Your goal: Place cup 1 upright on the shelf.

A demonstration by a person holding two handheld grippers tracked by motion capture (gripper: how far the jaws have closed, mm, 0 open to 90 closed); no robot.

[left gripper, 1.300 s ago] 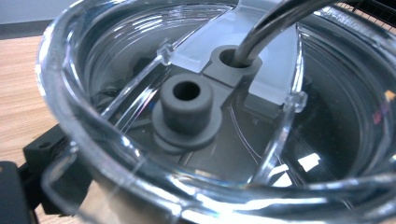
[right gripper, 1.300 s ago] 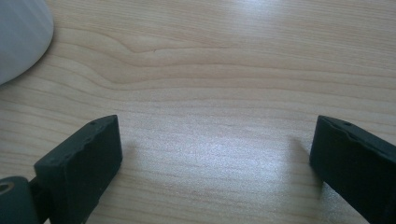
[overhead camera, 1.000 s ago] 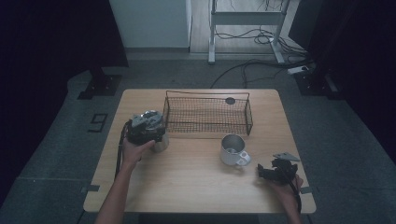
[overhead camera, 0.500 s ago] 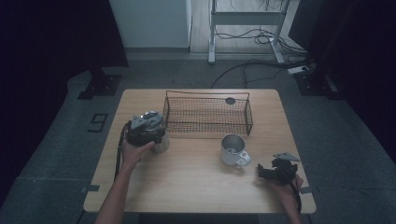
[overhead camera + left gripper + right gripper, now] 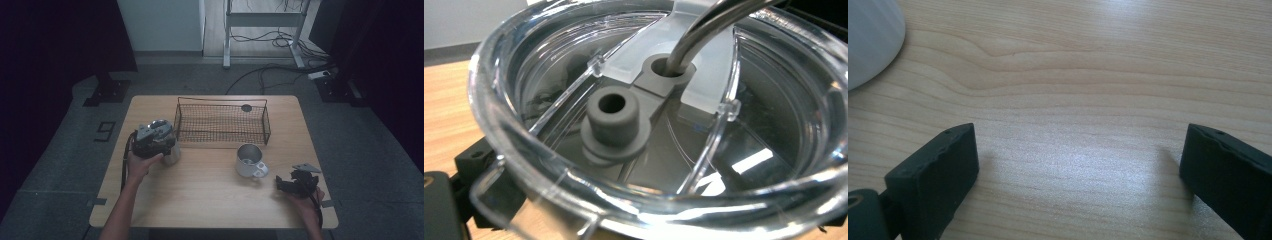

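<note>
Left tool (image 5: 162, 144) closing around lidded tumbler (image 5: 171, 150) at bench (image 5: 210, 185) left, beside wire basket (image 5: 222, 122), grip unconfirmed; right tool (image 5: 292, 182) resting wide open, empty, near metal mug (image 5: 249, 161); next: firm squeeze, then lift.

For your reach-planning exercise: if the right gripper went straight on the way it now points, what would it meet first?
Probably the metal mug. The right gripper rests open on the table, aimed toward it across bare wood; its own view catches a pale curved edge, so it may just pass beside.
</note>
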